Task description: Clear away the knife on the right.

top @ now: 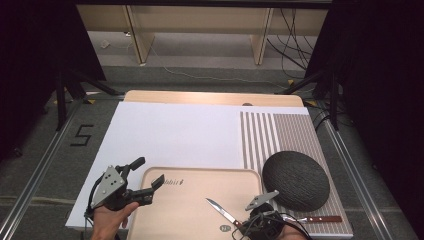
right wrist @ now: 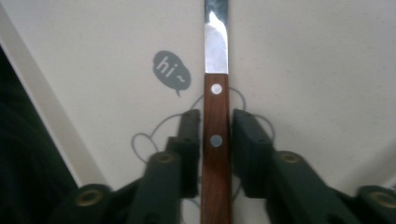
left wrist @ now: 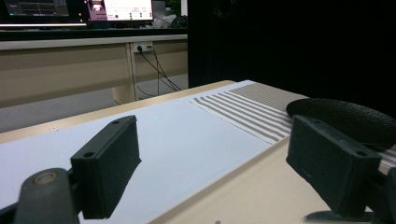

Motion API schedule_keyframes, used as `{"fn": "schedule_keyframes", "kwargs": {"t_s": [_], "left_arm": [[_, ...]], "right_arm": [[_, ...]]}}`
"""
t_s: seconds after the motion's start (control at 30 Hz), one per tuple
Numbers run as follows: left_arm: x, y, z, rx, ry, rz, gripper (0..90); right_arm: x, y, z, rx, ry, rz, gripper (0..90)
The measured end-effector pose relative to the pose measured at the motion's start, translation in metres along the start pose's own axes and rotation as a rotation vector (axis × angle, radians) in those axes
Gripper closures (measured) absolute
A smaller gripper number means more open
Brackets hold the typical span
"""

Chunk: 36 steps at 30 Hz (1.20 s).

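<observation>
Right gripper (right wrist: 217, 128) is at the near edge of the wooden tray (top: 165, 210), its jaws straddling the brown riveted handle of a knife (right wrist: 216, 140). In the right gripper view a thin gap shows on each side between handle and pads, so the jaws stand slightly apart and do not press; I cannot tell whether the knife rests fully on the tray. In the high view the knife (top: 222, 212) lies diagonally on the tray's near right part, blade pointing far-left, close to a small printed "hi" speech bubble (right wrist: 171, 70). Left gripper (top: 142, 177) hovers over the tray's left edge, jaws wide open and empty. A second knife (top: 315, 219) lies to the right on the striped placemat (top: 280, 132), just near of the dark round mat (top: 296, 180). Judged step: knife handling at the tray, either just set down or about to be picked. If it is a pick, the next move calls for closing squarely on the handle, keeping clear of the blade.
</observation>
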<state>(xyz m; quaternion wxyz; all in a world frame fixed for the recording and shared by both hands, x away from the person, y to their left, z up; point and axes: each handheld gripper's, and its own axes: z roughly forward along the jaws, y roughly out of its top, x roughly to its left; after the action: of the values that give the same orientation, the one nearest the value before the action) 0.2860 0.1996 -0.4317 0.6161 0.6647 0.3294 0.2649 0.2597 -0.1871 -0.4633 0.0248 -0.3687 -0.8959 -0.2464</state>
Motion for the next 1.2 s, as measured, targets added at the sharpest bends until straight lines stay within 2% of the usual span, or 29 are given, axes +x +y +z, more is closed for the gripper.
{"fn": "schedule_keyframes", "kwargs": {"t_s": [0.07, 0.13, 0.3, 0.33, 0.37, 0.5, 0.57, 0.63, 0.67, 0.73, 0.77, 0.87, 0.97, 1.07, 1.2], "left_arm": [[0.000, 0.000, 0.000, 0.000, 0.000, -0.002, 16.1], [0.000, 0.000, 0.000, 0.001, -0.002, -0.002, 16.1], [0.000, 0.000, 0.000, 0.004, -0.003, 0.000, 16.3], [0.000, -0.001, 0.000, 0.004, -0.003, 0.000, 16.3], [0.000, -0.001, 0.001, 0.003, -0.003, -0.001, 16.4], [0.000, -0.001, 0.000, 0.003, -0.004, 0.000, 16.5], [0.000, -0.001, 0.001, 0.004, -0.005, 0.000, 16.6], [0.000, -0.001, 0.001, 0.004, -0.005, 0.000, 16.6], [0.000, -0.001, 0.001, 0.003, -0.004, 0.000, 16.6], [0.000, -0.001, 0.001, 0.003, -0.005, -0.001, 16.6], [0.000, -0.001, 0.001, 0.004, -0.005, 0.000, 16.6], [-0.001, 0.000, 0.000, 0.006, -0.007, 0.002, 16.8], [-0.001, 0.000, 0.001, 0.005, -0.011, 0.004, 17.0], [-0.001, 0.000, 0.001, 0.006, -0.010, 0.004, 17.1], [-0.001, 0.000, 0.000, 0.005, -0.011, 0.007, 17.2]], "right_arm": [[0.001, 0.002, -0.001, -0.001, 0.029, 0.023, 56.7], [0.005, 0.004, -0.004, -0.016, 0.047, 0.013, 45.8], [0.010, 0.009, -0.009, -0.068, 0.102, 0.002, 31.3], [0.012, 0.010, -0.009, -0.075, 0.115, -0.002, 25.9], [0.014, 0.010, -0.009, -0.081, 0.142, -0.016, 23.7], [0.019, 0.014, -0.008, -0.085, 0.171, -0.025, 17.8], [0.021, 0.014, -0.006, -0.077, 0.175, -0.026, 17.9], [0.024, 0.015, -0.004, -0.085, 0.168, -0.048, 18.1], [0.026, 0.016, -0.004, -0.083, 0.159, -0.049, 19.5], [0.026, 0.018, -0.002, -0.092, 0.156, -0.062, 28.1], [0.027, 0.018, -0.002, -0.084, 0.156, -0.051, 31.4], [0.030, 0.020, 0.003, -0.055, 0.116, -0.064, 43.2], [0.031, 0.022, 0.007, -0.037, 0.110, -0.062, 51.1], [0.033, 0.024, 0.010, -0.018, 0.079, -0.062, 60.5], [0.032, 0.025, 0.012, -0.029, 0.036, -0.076, 73.3]]}}
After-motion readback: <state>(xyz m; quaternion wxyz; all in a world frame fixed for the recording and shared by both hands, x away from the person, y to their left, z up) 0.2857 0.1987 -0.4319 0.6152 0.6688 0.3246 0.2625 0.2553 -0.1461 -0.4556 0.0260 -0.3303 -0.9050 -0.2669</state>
